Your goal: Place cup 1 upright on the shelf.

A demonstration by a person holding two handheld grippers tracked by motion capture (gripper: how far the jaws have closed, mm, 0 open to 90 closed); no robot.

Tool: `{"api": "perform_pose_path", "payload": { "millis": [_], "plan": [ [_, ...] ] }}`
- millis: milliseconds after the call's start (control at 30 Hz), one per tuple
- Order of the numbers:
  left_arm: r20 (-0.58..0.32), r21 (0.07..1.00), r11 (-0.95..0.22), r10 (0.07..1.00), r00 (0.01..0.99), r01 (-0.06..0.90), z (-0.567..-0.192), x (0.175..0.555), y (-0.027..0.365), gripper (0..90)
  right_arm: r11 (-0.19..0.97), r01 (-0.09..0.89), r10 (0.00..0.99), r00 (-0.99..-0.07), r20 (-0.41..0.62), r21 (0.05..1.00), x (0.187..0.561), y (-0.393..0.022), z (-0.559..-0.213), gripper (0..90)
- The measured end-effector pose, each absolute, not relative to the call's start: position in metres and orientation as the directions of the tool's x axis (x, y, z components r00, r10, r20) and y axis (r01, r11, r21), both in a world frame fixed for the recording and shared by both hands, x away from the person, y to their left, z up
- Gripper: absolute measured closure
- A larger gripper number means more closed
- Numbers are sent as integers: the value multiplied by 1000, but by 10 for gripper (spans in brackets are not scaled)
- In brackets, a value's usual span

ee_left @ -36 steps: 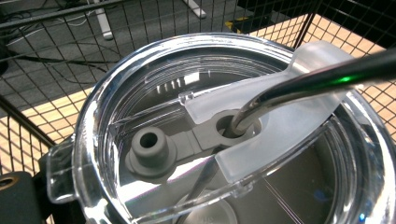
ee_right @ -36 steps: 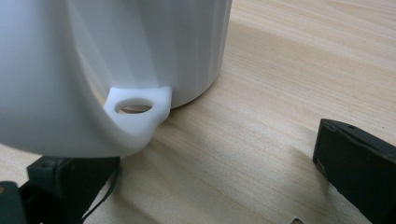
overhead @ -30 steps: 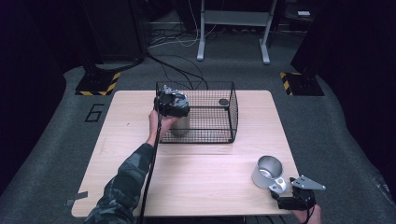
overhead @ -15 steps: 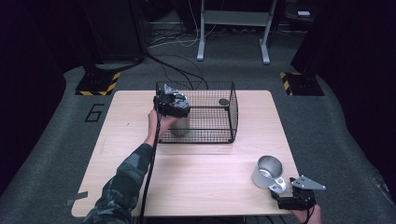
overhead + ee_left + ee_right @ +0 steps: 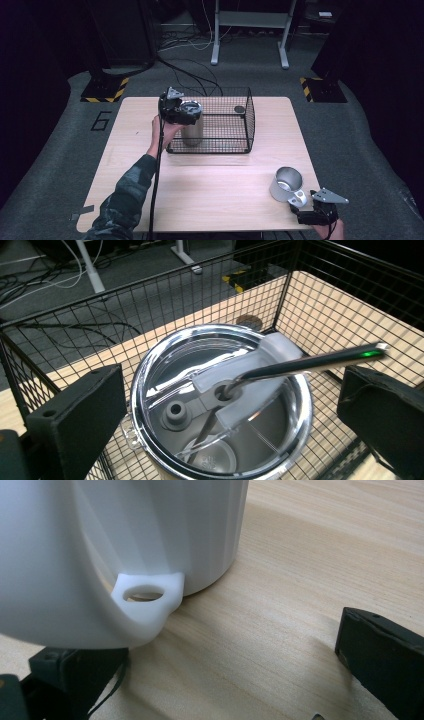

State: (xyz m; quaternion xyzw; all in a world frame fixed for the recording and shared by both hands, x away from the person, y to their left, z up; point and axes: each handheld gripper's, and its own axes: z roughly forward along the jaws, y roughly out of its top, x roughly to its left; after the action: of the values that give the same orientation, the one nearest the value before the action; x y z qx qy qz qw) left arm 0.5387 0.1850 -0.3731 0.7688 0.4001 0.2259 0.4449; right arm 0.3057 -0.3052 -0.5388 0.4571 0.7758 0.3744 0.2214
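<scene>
Light wood tabletop point(image 5: 210, 185). Black wire basket point(image 5: 220, 145) at far centre. Steel tumbler point(image 5: 191, 131) upright in the basket's left end, clear lid point(image 5: 220, 405) on, metal straw point(image 5: 310, 362) through it. Left gripper point(image 5: 179, 111) over the tumbler, fingers apart, either side of the rim. Steel mug point(image 5: 286, 182) near right, on its side; right gripper point(image 5: 303, 202) at its handle point(image 5: 147, 597), fingers spread wide.

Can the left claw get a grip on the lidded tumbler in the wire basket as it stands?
Probably yes. The left claw is open, its jaws on either side of the tumbler rim from above, and the wire basket is open-topped. The metal straw leans toward one jaw and might get nudged.
</scene>
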Motion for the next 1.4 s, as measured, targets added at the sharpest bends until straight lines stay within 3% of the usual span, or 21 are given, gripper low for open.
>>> {"api": "perform_pose_path", "payload": {
  "millis": [700, 1400],
  "plan": [
    [118, 865, -390, 769, 628, 316, -360, 486, 201, 0, 301, 544, 876, -483, -1, 783, 306, -305, -539, 1],
    [114, 851, -403, 767, 631, 336, -390, 436, 242, 0, 301, 544, 876, -482, -2, 783, 306, -305, -539, 1]
  ]
}}
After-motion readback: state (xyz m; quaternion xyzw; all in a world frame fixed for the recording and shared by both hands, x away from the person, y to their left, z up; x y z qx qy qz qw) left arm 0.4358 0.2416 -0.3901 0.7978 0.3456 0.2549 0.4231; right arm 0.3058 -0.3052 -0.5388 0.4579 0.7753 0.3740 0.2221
